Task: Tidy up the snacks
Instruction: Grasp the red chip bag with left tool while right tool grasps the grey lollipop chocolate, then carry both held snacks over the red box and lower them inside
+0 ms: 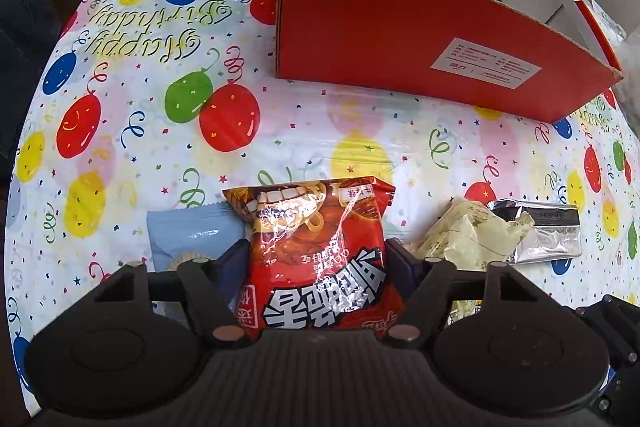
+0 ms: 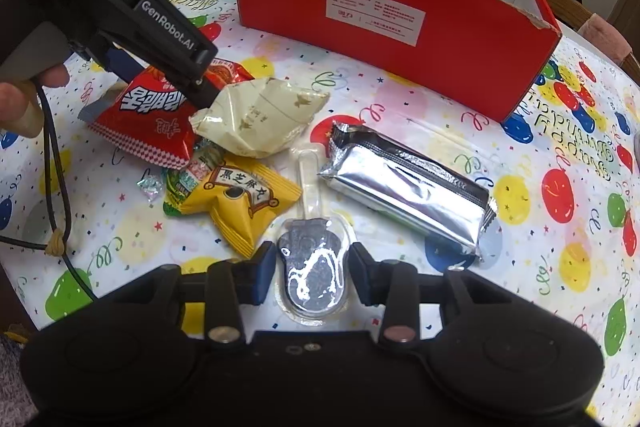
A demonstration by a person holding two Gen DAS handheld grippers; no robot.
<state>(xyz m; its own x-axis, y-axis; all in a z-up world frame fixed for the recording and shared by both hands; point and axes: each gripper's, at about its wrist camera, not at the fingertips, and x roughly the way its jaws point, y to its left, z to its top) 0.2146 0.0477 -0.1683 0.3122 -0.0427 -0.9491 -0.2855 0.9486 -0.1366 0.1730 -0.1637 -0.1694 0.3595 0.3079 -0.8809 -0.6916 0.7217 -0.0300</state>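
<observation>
My left gripper (image 1: 316, 257) is shut on a red snack bag (image 1: 320, 239), its fingers pressing both sides; the same bag (image 2: 148, 115) shows tilted under that gripper (image 2: 176, 67) in the right wrist view. My right gripper (image 2: 312, 259) stands open around a clear-wrapped dark lollipop (image 2: 312, 267) lying on the table, fingers apart from it. An open red cardboard box (image 1: 400, 39) stands behind the snacks, also in the right wrist view (image 2: 360, 27). A cream packet (image 2: 260, 115), a yellow packet (image 2: 240, 199) and a silver bar (image 2: 408, 187) lie between.
A pale blue packet (image 1: 192, 235) lies left of the red bag. The table has a balloon-print birthday cloth (image 1: 160, 99). A black cable (image 2: 60, 187) hangs from the left gripper. A small foil candy (image 2: 150, 185) lies by the yellow packet. Chairs stand behind the table.
</observation>
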